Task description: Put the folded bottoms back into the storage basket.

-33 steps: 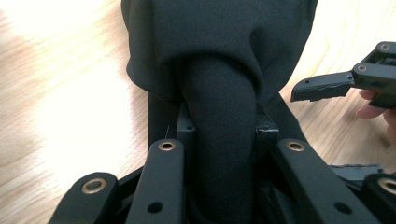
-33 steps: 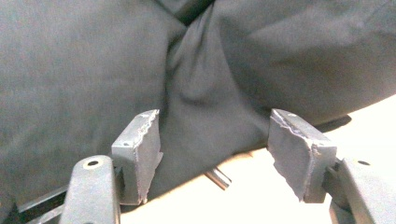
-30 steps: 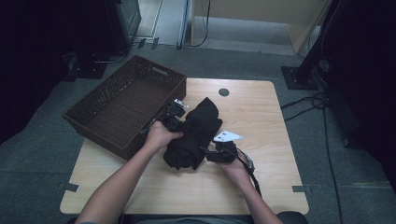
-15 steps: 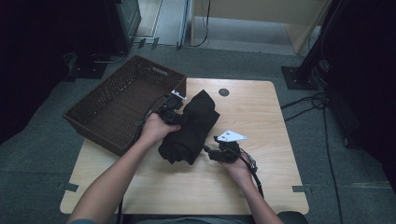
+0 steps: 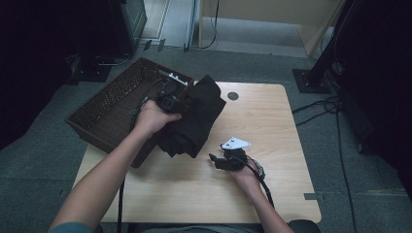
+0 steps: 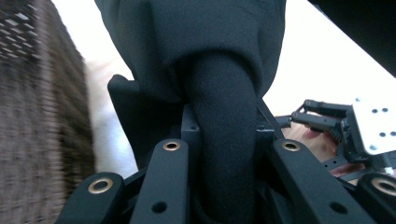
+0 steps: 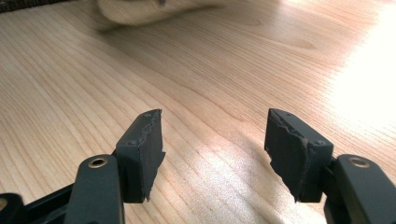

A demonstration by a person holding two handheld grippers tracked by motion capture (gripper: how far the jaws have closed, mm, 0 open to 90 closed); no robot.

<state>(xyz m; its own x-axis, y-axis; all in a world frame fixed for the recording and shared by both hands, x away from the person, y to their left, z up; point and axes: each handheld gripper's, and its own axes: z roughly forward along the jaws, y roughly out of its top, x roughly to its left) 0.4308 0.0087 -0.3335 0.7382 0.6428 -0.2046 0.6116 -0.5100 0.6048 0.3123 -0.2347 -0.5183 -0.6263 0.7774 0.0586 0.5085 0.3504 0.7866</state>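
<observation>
Now, basket (image 5: 104,114): sits at the table's (image 5: 272,126) left edge, looks empty from above.
Left gripper (image 5: 170,99): clamped on the black cloth (image 5: 194,119), lifting it beside the basket's rim, likely to drop it in.
Cloth: hangs folded, off the wood.
Right gripper (image 7: 212,149): jaws apart, holding nothing, parked low over bare tabletop.
</observation>
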